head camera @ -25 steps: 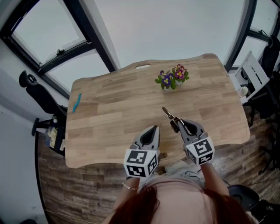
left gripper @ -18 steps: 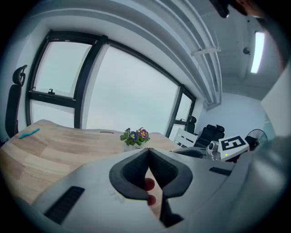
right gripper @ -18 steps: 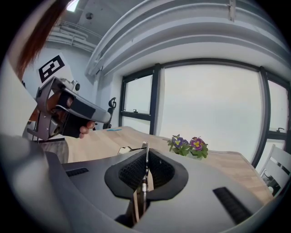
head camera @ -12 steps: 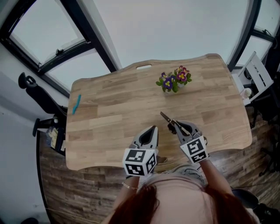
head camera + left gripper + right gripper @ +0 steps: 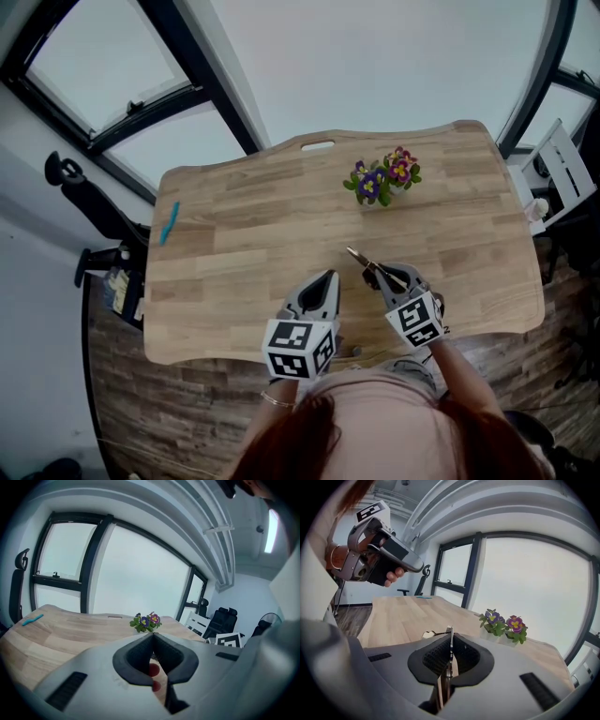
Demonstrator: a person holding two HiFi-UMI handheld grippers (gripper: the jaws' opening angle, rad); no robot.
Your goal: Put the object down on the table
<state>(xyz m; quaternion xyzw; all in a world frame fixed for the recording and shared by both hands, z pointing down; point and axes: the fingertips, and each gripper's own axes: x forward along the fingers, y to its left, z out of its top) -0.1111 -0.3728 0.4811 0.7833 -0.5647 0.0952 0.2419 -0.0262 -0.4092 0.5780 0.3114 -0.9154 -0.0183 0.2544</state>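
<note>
Both hands are low at the near edge of the wooden table (image 5: 234, 225), with the grippers side by side and pitched slightly down over the boards. On the left gripper (image 5: 327, 277) I find the jaws pressed together with nothing between them. The right gripper (image 5: 377, 273) is clenched on a thin metal tool (image 5: 357, 257), held edge-on. The tool projects past the jaw tips, forward and to the left, over the table's near-middle. I cannot tell whether its tip touches the wood. Beyond it stands a flower pot (image 5: 384, 178). A blue item (image 5: 168, 222) lies by the left edge.
</note>
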